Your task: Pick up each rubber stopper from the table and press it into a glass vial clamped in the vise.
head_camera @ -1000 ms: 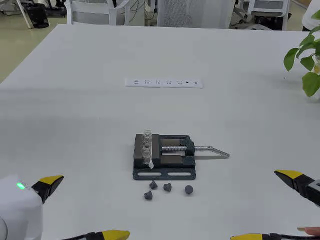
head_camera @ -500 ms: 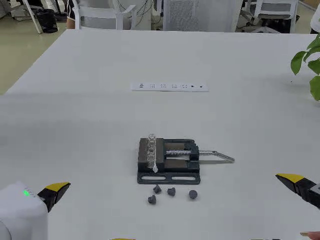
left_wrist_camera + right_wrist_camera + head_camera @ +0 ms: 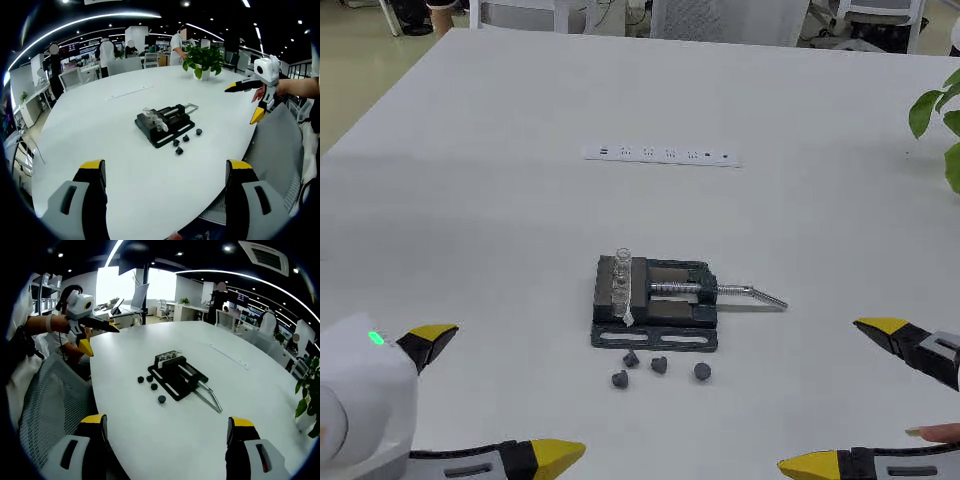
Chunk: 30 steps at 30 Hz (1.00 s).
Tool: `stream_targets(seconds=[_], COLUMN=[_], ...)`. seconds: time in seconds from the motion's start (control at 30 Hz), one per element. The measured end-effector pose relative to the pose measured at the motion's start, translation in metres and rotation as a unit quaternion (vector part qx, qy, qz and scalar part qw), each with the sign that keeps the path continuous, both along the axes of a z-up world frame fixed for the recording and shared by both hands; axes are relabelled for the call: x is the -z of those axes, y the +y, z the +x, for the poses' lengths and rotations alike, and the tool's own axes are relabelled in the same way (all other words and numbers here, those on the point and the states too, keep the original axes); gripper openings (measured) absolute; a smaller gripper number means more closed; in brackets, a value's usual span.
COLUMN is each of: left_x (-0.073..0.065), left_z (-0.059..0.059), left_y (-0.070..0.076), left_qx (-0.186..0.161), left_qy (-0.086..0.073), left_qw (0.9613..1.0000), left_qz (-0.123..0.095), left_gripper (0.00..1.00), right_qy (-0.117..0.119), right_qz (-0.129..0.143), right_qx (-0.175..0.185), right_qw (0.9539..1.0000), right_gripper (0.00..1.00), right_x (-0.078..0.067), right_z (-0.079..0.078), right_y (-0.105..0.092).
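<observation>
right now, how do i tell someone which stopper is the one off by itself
On the white table, find the black vise near the middle. Four dark stoppers lie before its base; the lone stopper is rightmost, apart from the three clustered at its left.

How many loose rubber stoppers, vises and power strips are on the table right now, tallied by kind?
Rubber stoppers: 4
Vise: 1
Power strip: 1
Total: 6
</observation>
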<state>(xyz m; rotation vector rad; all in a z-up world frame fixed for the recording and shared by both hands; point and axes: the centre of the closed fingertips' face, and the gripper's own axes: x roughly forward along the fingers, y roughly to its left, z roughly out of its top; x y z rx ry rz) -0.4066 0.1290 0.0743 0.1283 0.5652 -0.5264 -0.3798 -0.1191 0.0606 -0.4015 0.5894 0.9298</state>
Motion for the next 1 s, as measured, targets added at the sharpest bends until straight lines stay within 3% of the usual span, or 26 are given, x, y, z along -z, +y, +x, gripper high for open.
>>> stream_targets(seconds=[0.13,0.37,0.6,0.77,1.0], left_x=[0.007,0.006,0.010,0.013,0.011], left_z=[0.000,0.001,-0.001,-0.002,-0.001], left_y=[0.004,0.003,-0.004,-0.006,-0.011], left_qx=[0.003,0.007,0.018,0.031,0.031], left_qy=[0.007,0.008,0.009,0.011,0.008], left_qw=[1.0000,0.9999,0.9998,0.9994,0.9995], left_qz=[-0.001,-0.004,-0.001,0.010,0.004], left_gripper=[0.99,0.99,0.99,0.99,0.99], right_qy=[0.007,0.008,0.011,0.026,0.042], right_qz=[0.004,-0.011,-0.040,-0.073,-0.130], right_qx=[0.005,-0.010,-0.070,-0.132,-0.211], right_qw=[1.0000,0.9998,0.9967,0.9882,0.9678], right_gripper=[0.99,0.98,0.94,0.91,0.80], right_x=[0.002,0.004,0.004,0.009,0.018], right_z=[0.004,0.007,0.012,0.014,0.020], right_y=[0.002,0.005,0.014,0.021,0.031])
